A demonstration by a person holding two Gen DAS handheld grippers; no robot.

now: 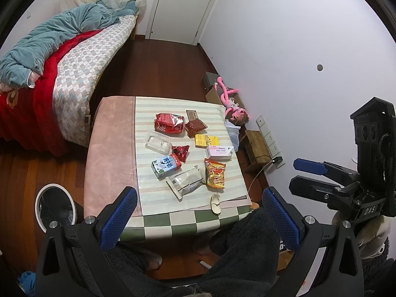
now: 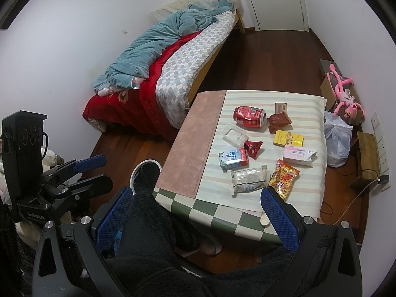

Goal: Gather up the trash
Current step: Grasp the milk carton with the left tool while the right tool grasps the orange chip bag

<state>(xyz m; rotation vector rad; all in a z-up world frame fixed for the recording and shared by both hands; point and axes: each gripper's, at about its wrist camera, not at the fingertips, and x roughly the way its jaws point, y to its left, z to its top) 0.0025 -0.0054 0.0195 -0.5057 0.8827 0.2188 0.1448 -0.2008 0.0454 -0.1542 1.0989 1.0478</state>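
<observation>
Several pieces of trash lie on the low table [image 1: 111,148]: a crushed red can [image 1: 169,123], a clear plastic tray [image 1: 158,142], a milk carton [image 1: 165,165], a clear wrapper [image 1: 185,182], an orange snack bag [image 1: 214,176], a pink box [image 1: 219,152], a yellow box [image 1: 206,140] and a shell [image 1: 215,203]. A white-rimmed bin [image 1: 55,208] stands on the floor left of the table. My left gripper [image 1: 198,217] is open and empty, held before the table's near edge. My right gripper [image 2: 195,220] is open and empty too, also back from the table [image 2: 188,153].
A bed [image 1: 74,74] with blankets stands at the left. A pink plush toy [image 1: 231,101], a cardboard box, a plastic bag [image 2: 337,143] and a wooden stool [image 1: 256,146] crowd the wall right of the table. The person's dark-clad legs [image 1: 245,242] are under the grippers.
</observation>
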